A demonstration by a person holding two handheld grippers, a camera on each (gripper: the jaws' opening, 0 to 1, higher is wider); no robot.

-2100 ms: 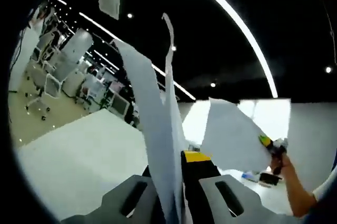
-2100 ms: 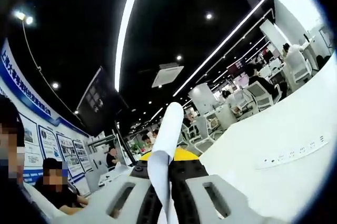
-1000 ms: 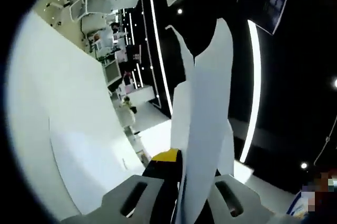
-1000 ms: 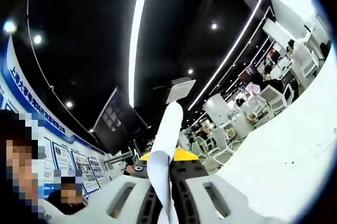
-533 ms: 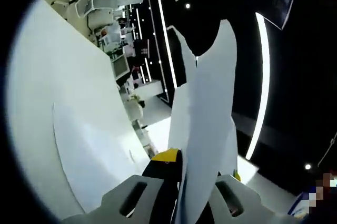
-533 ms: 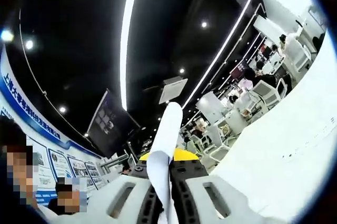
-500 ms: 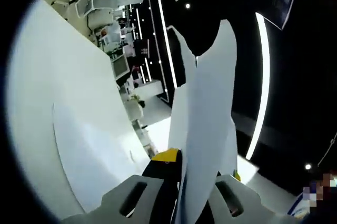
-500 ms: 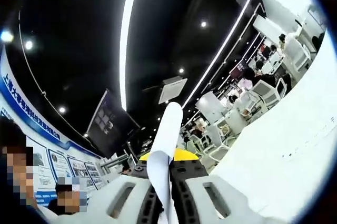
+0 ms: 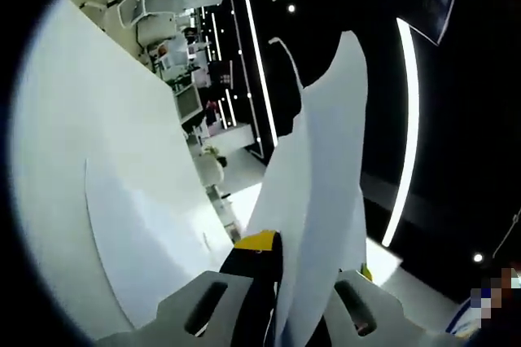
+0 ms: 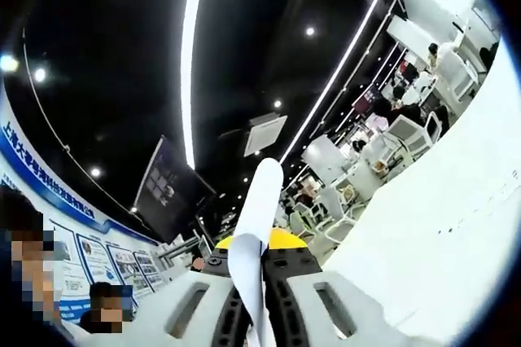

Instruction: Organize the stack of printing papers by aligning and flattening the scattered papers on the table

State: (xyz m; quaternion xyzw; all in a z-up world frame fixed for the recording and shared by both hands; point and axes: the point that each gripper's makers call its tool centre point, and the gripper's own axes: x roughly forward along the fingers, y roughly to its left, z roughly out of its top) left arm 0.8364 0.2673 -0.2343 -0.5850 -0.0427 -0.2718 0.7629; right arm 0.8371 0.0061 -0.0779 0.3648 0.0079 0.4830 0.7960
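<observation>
Papers (image 9: 313,200) unchanged, both jaws clamped.

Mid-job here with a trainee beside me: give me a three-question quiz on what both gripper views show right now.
1. True or false: the left gripper is shut on white papers that rise edge-on between its jaws.
2. In the right gripper view, what does the right gripper hold?
A. a pen
B. a curled white paper
C. nothing
3. Fill in: in the left gripper view, the broad white surface to the left of the held sheets is the ____.

Key:
1. true
2. B, a curled white paper
3. table
</observation>
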